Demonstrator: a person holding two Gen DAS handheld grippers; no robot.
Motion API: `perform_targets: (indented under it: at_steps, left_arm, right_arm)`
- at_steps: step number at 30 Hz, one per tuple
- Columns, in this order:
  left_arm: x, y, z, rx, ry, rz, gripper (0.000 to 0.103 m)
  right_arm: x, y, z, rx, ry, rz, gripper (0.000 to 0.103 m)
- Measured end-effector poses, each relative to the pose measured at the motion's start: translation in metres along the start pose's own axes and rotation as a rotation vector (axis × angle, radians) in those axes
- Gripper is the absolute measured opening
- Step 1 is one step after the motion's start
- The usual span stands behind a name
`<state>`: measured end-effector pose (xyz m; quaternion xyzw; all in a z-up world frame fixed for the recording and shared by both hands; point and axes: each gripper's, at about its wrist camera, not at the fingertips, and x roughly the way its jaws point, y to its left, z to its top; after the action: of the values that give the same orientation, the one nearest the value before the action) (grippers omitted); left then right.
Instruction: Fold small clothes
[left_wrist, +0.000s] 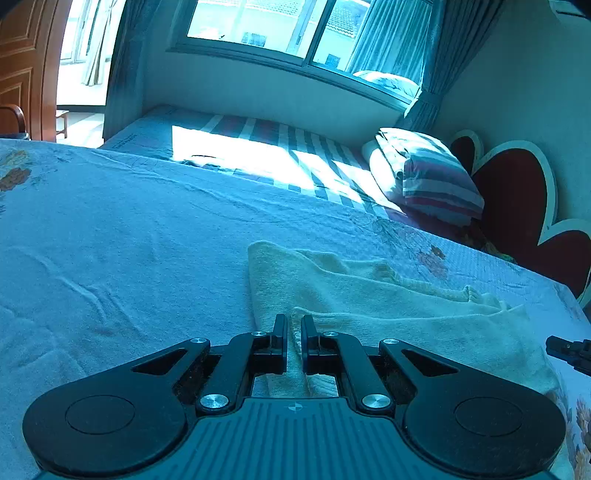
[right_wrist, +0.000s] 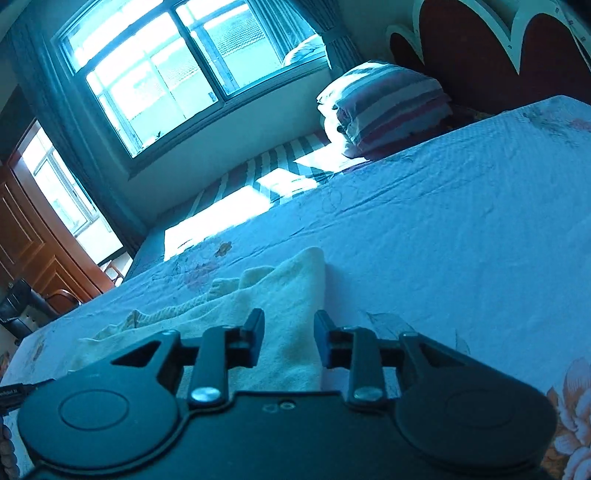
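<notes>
A small cream knitted garment (left_wrist: 369, 295) lies partly folded on the pale blue floral bedsheet (left_wrist: 129, 240). My left gripper (left_wrist: 294, 323) sits at the garment's near left edge, with its jaws shut on a ridge of the cream fabric. In the right wrist view the same garment (right_wrist: 291, 295) runs from the middle to the lower left. My right gripper (right_wrist: 288, 321) hovers over its near right corner, open, with fabric lying between the fingers but the pads not pressing on it. The tip of the right gripper (left_wrist: 569, 354) shows at the edge of the left wrist view.
A striped pillow (left_wrist: 424, 173) rests against a red heart-shaped headboard (left_wrist: 517, 199) at the far right. A striped sheet in sunlight (left_wrist: 258, 155) covers the bed's far side under a window (left_wrist: 280, 29). Wooden doors (right_wrist: 22, 236) stand at the left.
</notes>
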<state>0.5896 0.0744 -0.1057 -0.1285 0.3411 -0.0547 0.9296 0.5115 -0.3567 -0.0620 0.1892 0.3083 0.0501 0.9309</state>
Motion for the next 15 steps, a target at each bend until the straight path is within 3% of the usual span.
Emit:
perform_targets:
  at_steps: [3, 4, 6, 9, 10, 13, 15]
  left_arm:
    - [0.023, -0.009, 0.001, 0.061, 0.092, 0.02, 0.004]
    - [0.029, -0.011, -0.002, 0.088, 0.085, 0.029, 0.004]
    - [0.031, -0.011, 0.004, 0.088, 0.091, 0.042, 0.004]
    - [0.018, -0.011, 0.015, 0.088, -0.022, 0.031, 0.004]
    - [0.02, -0.011, 0.019, 0.097, -0.026, 0.038, 0.004]
    - [0.049, -0.009, 0.025, 0.14, 0.082, 0.068, 0.004]
    - [0.054, -0.009, 0.027, 0.16, 0.082, 0.076, 0.004]
  right_arm:
    - [0.019, 0.009, -0.002, -0.069, 0.066, -0.024, 0.013]
    - [0.024, 0.015, -0.005, -0.113, 0.089, -0.047, 0.012]
    - [0.026, 0.023, -0.008, -0.171, 0.072, -0.056, 0.012]
    - [0.025, 0.032, 0.0, -0.205, 0.069, -0.068, 0.016]
    - [0.023, 0.035, 0.005, -0.218, 0.047, -0.068, 0.017]
    - [0.034, 0.037, 0.016, -0.239, 0.033, -0.092, 0.023]
    - [0.048, 0.036, 0.019, -0.252, 0.062, -0.113, 0.018]
